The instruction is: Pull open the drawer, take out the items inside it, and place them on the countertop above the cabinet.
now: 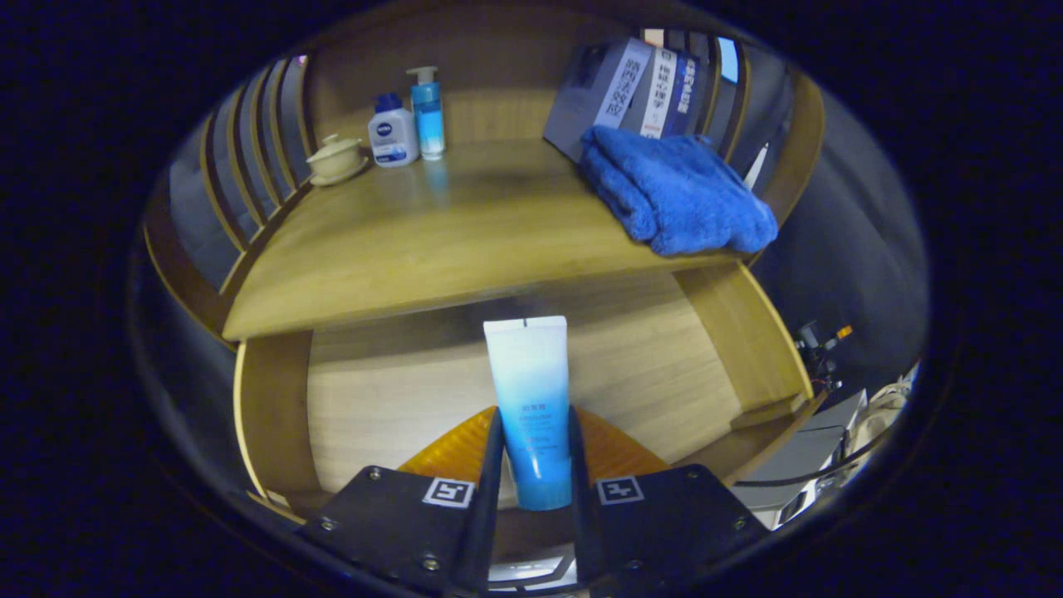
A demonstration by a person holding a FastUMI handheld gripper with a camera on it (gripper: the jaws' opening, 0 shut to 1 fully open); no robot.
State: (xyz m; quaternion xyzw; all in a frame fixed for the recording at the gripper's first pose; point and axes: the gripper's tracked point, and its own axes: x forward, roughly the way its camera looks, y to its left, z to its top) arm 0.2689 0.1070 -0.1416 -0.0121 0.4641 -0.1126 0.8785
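Open drawer (357, 399) below, claw (531, 465) clamped on blue tube (530, 390) above orange item (453, 453).

blue towel (677, 193), books (639, 87), two bottles (407, 124), lidded cup (336, 158)

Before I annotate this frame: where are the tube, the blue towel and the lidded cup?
tube (530, 399), gripper view, mid-body, held between the fingers.
blue towel (677, 193), gripper view, middle of folds.
lidded cup (335, 158), gripper view, cup's side.

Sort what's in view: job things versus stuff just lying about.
Job: tube, clamped between the fingers of the gripper; open drawer; orange item in the drawer under the tube; countertop.

Lying about: blue towel, books, two bottles, lidded cup.
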